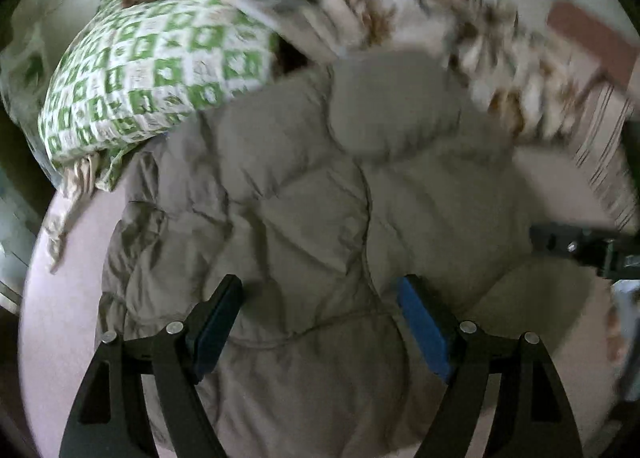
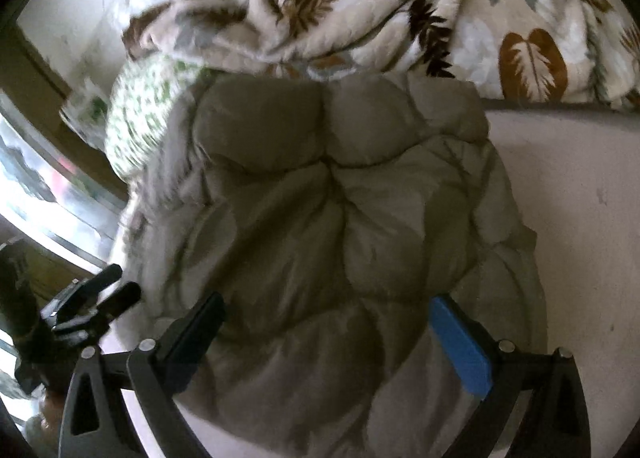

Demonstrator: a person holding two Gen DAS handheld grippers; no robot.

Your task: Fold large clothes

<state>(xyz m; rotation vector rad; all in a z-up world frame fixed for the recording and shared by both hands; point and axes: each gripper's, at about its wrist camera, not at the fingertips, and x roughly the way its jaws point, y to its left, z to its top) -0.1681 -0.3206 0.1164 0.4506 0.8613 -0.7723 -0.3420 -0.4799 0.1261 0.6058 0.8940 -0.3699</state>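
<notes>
No writing is showing on the puffy gray coat (image 1: 304, 217) that is lying on the bed (image 1: 68, 298) beside the green pillow (image 1: 152, 69), while the left hand-held gripper (image 1: 320, 310) and right hand-held gripper (image 2: 328, 322) are hanging wide apart over it, gripping nothing.

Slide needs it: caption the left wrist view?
Open left gripper above a puffy grey jacket beside a green-checked pillow.

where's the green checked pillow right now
In the left wrist view the green checked pillow lies upper left on the bed, beside the grey puffer jacket and under the leaf-print blanket.

Matt quilted cloth jacket (image 1: 304, 217); soft printed blanket (image 2: 400, 9); smooth sheet (image 2: 580, 197).
</notes>
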